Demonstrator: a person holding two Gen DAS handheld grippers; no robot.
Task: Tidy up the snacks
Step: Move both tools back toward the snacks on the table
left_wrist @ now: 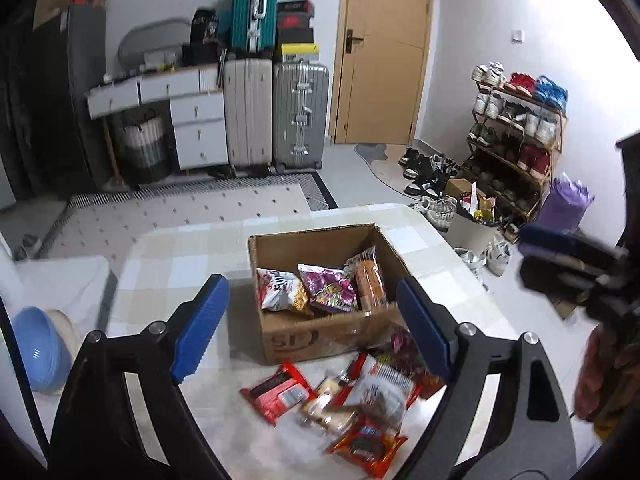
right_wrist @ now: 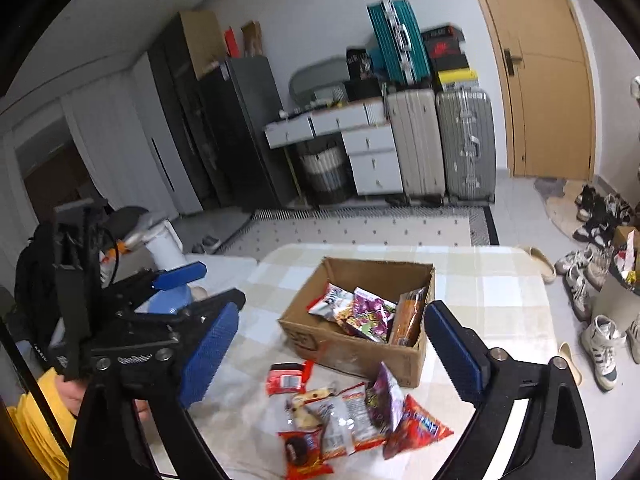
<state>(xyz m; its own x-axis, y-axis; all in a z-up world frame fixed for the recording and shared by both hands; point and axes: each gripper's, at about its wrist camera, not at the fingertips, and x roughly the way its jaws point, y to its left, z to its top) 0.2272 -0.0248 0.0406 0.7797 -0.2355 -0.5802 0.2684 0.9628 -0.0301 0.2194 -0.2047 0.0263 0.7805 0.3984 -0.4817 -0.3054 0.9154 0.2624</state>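
Observation:
An open cardboard box (left_wrist: 288, 248) stands on the checked table (left_wrist: 168, 264); it also shows in the right wrist view (right_wrist: 360, 272). Inside lie a purple snack bag (left_wrist: 330, 290), a red-white bag (left_wrist: 278, 290) and an orange cracker pack (left_wrist: 370, 280). A pile of loose snack packets (left_wrist: 340, 404) lies in front of the box, also seen from the right (right_wrist: 348, 412). My left gripper (left_wrist: 312, 332) is open and empty above the pile. My right gripper (right_wrist: 332, 352) is open and empty above the pile. The left gripper (right_wrist: 188, 284) shows at the left of the right wrist view.
A blue bowl (left_wrist: 36, 352) sits on a white surface left of the table. Suitcases (left_wrist: 276, 112), a white desk (left_wrist: 176, 108), a door (left_wrist: 380, 52) and a shoe rack (left_wrist: 516, 140) stand across the room. A bin (left_wrist: 472, 224) and shoes lie right of the table.

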